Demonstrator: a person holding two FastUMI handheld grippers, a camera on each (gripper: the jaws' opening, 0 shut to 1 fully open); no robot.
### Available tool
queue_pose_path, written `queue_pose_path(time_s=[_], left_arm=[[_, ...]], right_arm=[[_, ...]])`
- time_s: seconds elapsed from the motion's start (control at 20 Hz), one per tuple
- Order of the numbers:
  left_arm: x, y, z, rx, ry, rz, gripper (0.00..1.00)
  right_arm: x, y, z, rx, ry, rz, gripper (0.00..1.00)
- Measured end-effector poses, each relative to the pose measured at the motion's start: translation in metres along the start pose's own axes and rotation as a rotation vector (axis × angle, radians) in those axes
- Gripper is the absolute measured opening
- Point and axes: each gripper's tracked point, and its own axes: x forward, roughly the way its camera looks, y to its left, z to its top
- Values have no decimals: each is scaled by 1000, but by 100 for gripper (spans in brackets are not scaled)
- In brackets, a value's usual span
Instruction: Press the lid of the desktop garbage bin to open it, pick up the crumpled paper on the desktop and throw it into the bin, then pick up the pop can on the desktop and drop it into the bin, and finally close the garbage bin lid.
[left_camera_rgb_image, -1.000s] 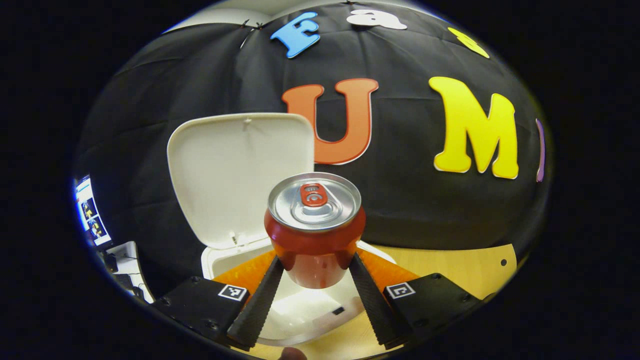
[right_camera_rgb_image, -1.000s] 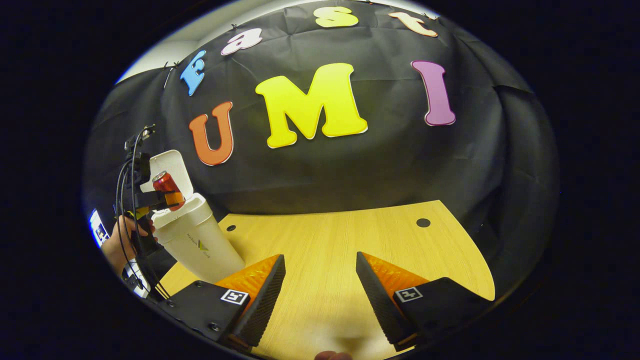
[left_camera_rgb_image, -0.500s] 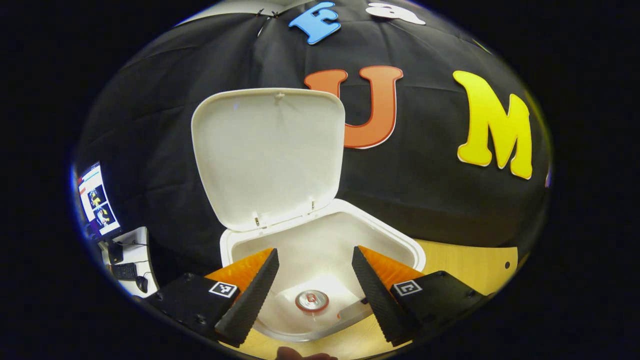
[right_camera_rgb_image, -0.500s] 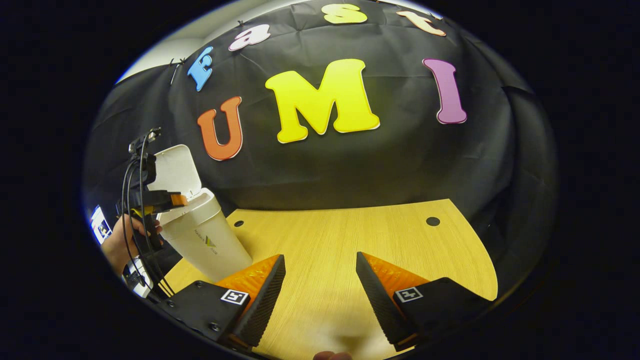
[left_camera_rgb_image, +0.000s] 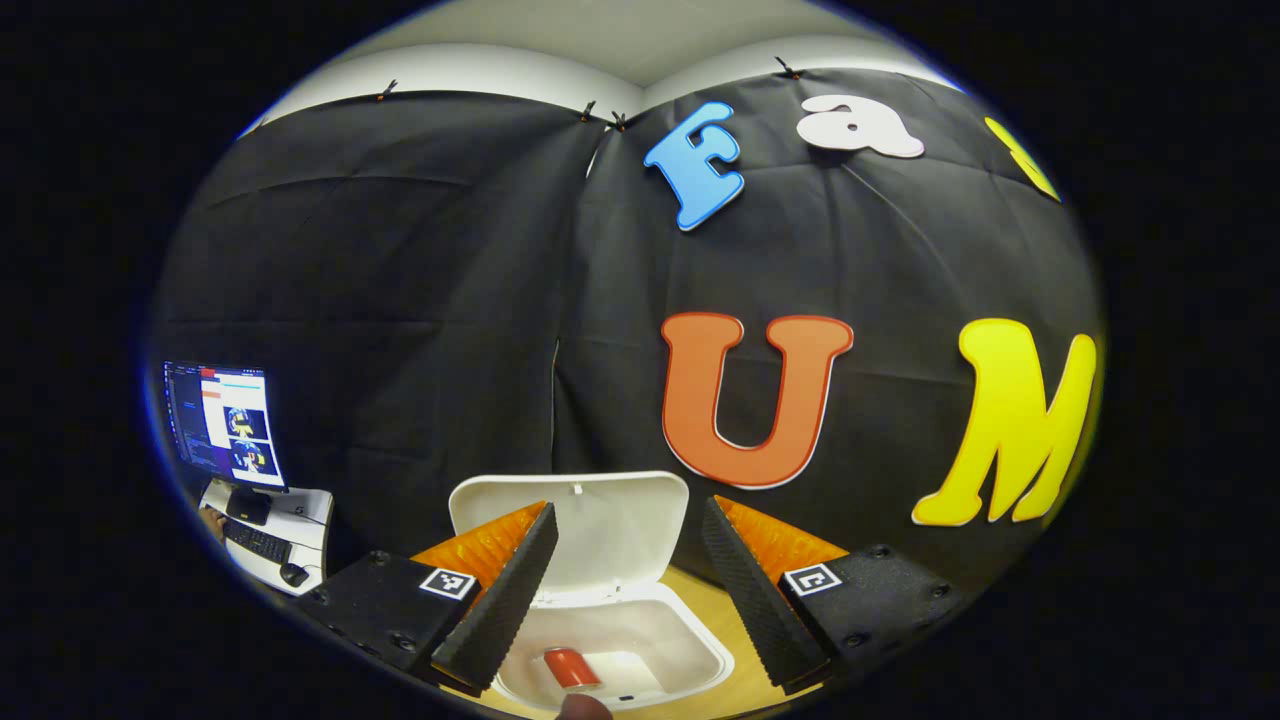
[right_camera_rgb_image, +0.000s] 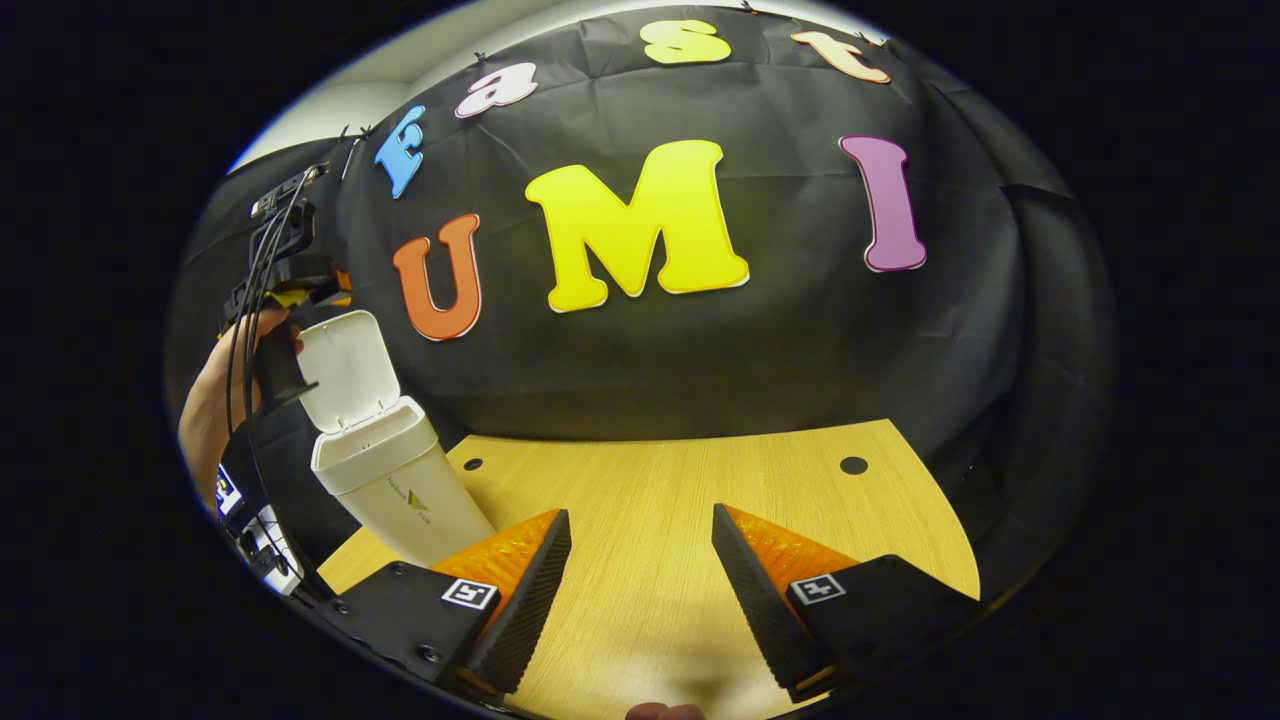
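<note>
Both claws are open with nothing in them. From the left gripper view I see my left claw (left_camera_rgb_image: 622, 570) high up over the white bin (left_camera_rgb_image: 690, 655), its two fingers spread wide. Down between them the bin's mouth shows, and the red pop can (left_camera_rgb_image: 572, 668) lies inside it. The lid (left_camera_rgb_image: 610, 530) stands up at the back of the bin, open. A screen (left_camera_rgb_image: 225, 425) and a keyboard (left_camera_rgb_image: 258, 542) sit on a small white table off to the left.

From the right gripper view I see my right claw (right_camera_rgb_image: 640, 580) low over the wooden desk (right_camera_rgb_image: 700, 500), fingers apart, with bare wood between them. Far off to the left stands the bin (right_camera_rgb_image: 400, 490) on the desk, lid (right_camera_rgb_image: 345, 370) tipped up. A hand (right_camera_rgb_image: 215, 385) holds the left claw (right_camera_rgb_image: 335, 285) up above the lid, with black cables hanging from it. I cannot see the crumpled paper well enough to say where it is.
</note>
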Motion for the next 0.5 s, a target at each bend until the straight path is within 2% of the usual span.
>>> queue_pose_path(time_s=[0.15,0.25,0.5], left_arm=[[28,23,26,-21,-18,85,96],[49,37,37,0,-12,145,95],[100,48,14,27,84,203,94]], right_arm=[[1,-3,6,-10,-7,1,90],[0,-6,7,-18,0,-4,90],[4,-15,11,-8,10,-37,90]])
